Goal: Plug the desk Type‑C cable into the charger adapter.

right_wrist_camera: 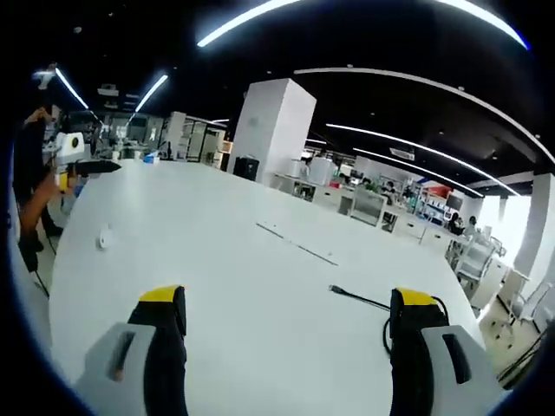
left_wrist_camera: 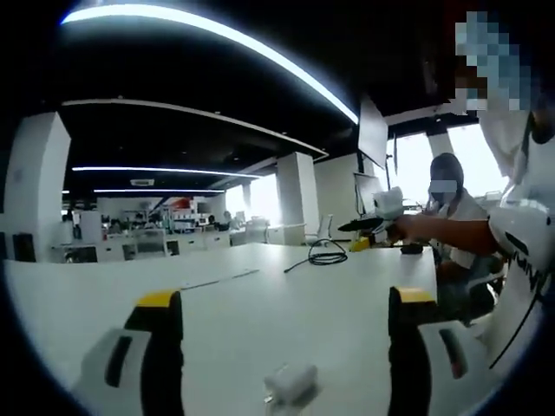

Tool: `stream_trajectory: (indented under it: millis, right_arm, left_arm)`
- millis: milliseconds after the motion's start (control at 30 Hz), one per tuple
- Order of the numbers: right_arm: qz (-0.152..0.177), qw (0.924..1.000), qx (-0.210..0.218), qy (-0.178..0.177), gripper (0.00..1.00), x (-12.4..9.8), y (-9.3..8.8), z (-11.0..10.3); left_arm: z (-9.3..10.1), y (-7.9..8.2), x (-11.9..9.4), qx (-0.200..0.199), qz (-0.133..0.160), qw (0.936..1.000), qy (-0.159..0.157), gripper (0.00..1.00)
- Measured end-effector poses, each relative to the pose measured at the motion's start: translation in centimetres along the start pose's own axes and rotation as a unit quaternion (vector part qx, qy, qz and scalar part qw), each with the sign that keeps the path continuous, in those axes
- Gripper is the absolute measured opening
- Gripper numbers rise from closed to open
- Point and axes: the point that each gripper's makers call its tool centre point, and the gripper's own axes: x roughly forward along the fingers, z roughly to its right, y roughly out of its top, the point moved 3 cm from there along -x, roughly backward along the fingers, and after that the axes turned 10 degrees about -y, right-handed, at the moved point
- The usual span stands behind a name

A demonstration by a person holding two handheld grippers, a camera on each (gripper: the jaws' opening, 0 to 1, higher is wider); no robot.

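Jaws on both grippers are standing wide and empty; I'm lining the left gripper (left_wrist_camera: 286, 325) over the charger adapter (left_wrist_camera: 290, 382), the right gripper (right_wrist_camera: 286, 325) toward the Type-C cable (right_wrist_camera: 358, 299), aiming squarely.

Dim ceiling with bright strip lights (left_wrist_camera: 217, 35), blown-out windows (left_wrist_camera: 414, 165), heavy fisheye bending, soft edges.
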Motion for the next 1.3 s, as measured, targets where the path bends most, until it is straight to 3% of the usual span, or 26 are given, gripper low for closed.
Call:
stream_trajectory:
  millis: [167,433,667,867,1300]
  right_arm:
    - [-0.016,0.9998,-0.01,0.0,1.0,2.1,-1.0,1.3]
    - [-0.015,0.9997,-0.017,0.004,1.0,4.5,-1.5,2.9]
    - [-0.024,0.9991,-0.022,0.029,0.99,7.4,-2.3,4.2]
    - [-0.055,0.9952,-0.06,0.053,0.9,10.3,-3.8,5.3]
    - [-0.106,0.9887,-0.072,0.078,0.77,14.7,-5.0,6.5]
  left_arm:
    - [0.1,0.0,-0.3,0.0,0.002,1.0,0.001,1.0]
    - [0.5,-0.1,-0.5,-0.006,0.009,0.9999,0.001,1.0]
    - [0.6,-0.4,-0.8,-0.012,0.012,0.9999,0.004,1.0]
    - [0.8,-0.5,-1.0,-0.013,0.012,0.9998,0.006,1.0]
    - [0.6,-1.1,-1.6,-0.017,0.007,0.9997,0.015,1.0]
